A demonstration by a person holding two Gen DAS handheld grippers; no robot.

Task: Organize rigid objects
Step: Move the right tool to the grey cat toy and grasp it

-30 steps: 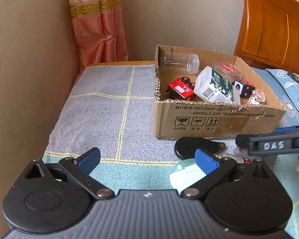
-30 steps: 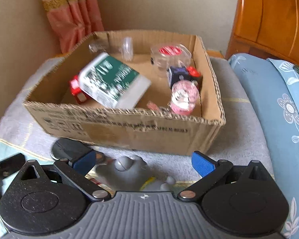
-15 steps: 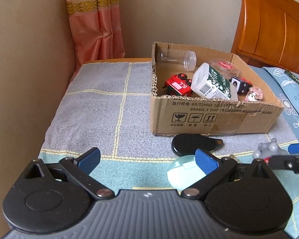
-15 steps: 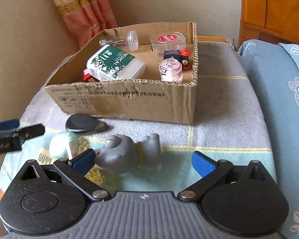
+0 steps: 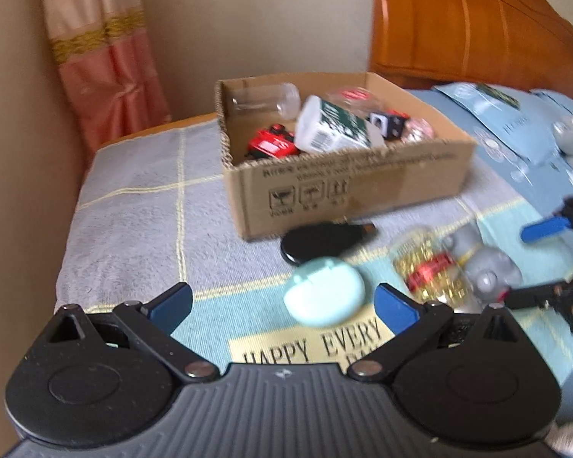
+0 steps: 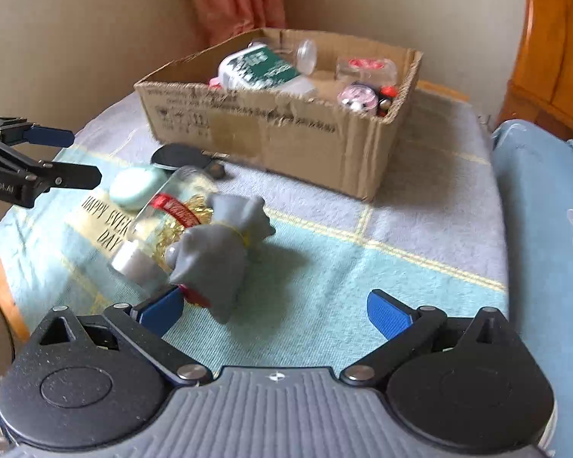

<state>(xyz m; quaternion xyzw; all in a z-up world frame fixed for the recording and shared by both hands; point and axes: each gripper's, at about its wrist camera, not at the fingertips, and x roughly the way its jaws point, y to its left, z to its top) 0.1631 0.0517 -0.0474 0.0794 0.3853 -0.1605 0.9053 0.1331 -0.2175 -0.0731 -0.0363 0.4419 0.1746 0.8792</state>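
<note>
A cardboard box [image 5: 363,187] [image 6: 271,129] on the blanket holds a white-green bottle [image 5: 332,126], a red toy car [image 5: 271,145], a clear jar [image 5: 263,101] and other small items. In front of it lie a black flat object [image 5: 324,238], a mint round case [image 5: 324,295] [image 6: 137,187], a clear bottle of gold bits [image 5: 428,267] [image 6: 168,221] and a grey toy figure [image 5: 489,267] [image 6: 217,252]. My left gripper [image 5: 282,307] is open, just short of the mint case. My right gripper [image 6: 275,311] is open, its left finger beside the grey figure.
A wooden headboard [image 5: 470,30] stands at the back right, with a blue flowered pillow [image 6: 546,229] on the right. A pink curtain [image 5: 103,61] hangs in the back left corner beside a beige wall. The blanket [image 5: 133,206] left of the box is bare.
Both grippers pulled back from the box and swung. The mint case now lies between my left fingers' line, and the grey figure and gold bottle sit closer to my right gripper.
</note>
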